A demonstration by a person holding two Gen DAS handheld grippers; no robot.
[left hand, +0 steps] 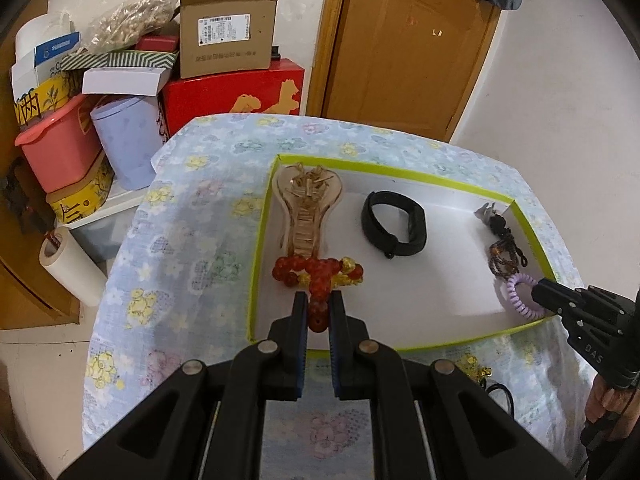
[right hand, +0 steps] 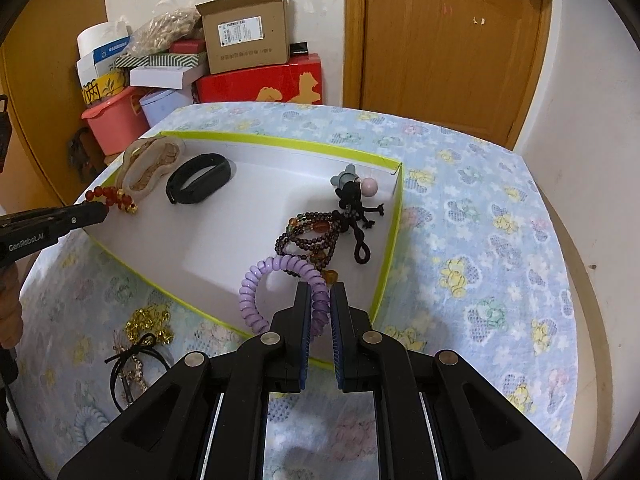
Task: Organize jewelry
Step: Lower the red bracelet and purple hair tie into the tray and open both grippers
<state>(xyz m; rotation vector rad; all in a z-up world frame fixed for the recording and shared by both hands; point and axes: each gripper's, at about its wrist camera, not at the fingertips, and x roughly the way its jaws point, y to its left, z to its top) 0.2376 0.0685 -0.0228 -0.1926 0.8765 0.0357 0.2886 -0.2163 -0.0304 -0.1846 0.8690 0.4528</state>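
left hand-held gripper (left hand: 319, 307): clamped on red bead bracelet (left hand: 318, 276), near-left corner of the tray (left hand: 400, 174)
right hand-held gripper (right hand: 321, 295): pinching purple coil hair tie (right hand: 280, 280) (near-right tray corner)
tray contents: black band (left hand: 394, 224), dark bead string (right hand: 308, 236)
counter (right hand: 480, 240): gold trinkets (right hand: 150, 324) outside tray

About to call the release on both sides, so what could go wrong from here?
1. The left gripper pinches only the near end of the red bead bracelet beside the hair clip; withdrawing could drag the beads.
2. The right gripper holds the purple coil hair tie, which lies against the dark bead bracelet; the coils might snag it.
3. The coil sits close to the tray's near rim and could spring out.
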